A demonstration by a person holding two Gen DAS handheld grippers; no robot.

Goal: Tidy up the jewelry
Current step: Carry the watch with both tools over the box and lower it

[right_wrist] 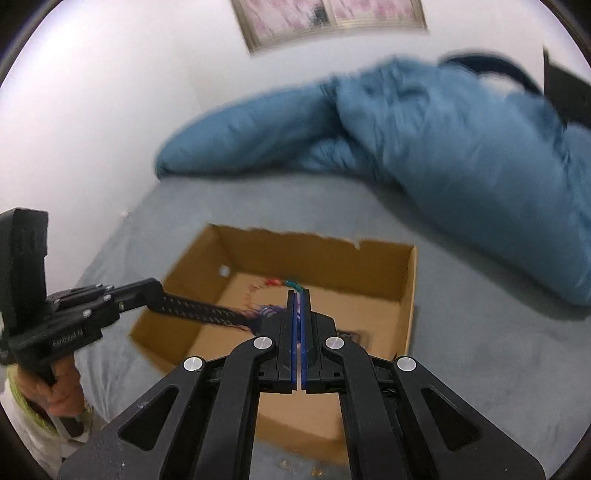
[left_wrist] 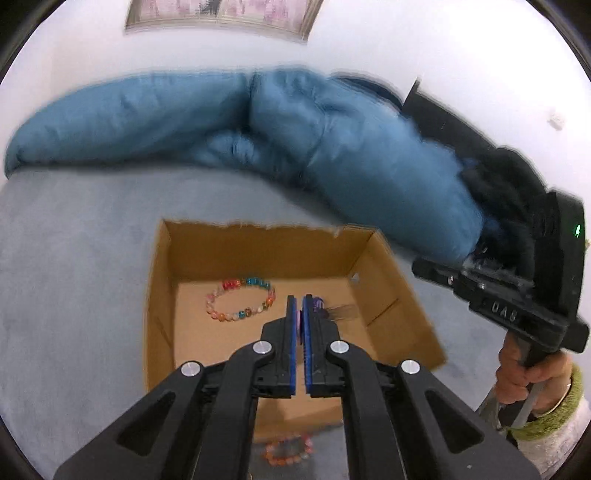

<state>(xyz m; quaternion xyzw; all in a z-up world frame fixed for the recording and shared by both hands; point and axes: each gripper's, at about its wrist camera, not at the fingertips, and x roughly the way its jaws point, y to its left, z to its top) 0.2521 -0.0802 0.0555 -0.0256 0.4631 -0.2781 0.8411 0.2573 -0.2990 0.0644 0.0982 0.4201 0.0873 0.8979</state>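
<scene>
**Both grippers clenched above the open box**

Now the left gripper [left_wrist: 299,298] hangs over a brown cardboard box [left_wrist: 384,332] that sits on a grey bed [left_wrist: 74,295]. Its jaws are pressed together, and a small purple thing [left_wrist: 317,305] shows at their tip; blur hides what it is, though the jaws seem to pinch it. On the box floor, just left of the jaws in the left wrist view, lies a multicoloured bead bracelet [left_wrist: 240,301], flat and round. A second bead bracelet [left_wrist: 290,448] in orange and pink rests on the bed outside the box, against its near wall.

The right gripper [right_wrist: 299,293] is also over the box [right_wrist: 406,288], jaws clenched with only a thin slit between the blue pads [right_wrist: 294,332]; whether anything is caught there I cannot tell. The left gripper [right_wrist: 255,320] reaches in from the left of the right wrist view, its tip just beside the right gripper's.

A rumpled blue duvet [left_wrist: 332,147] lies across the far side of the bed, below a framed picture [left_wrist: 221,14] on the white wall. A hand [left_wrist: 528,373] in a green-cuffed sleeve [left_wrist: 554,417] grips the right gripper's handle.
</scene>
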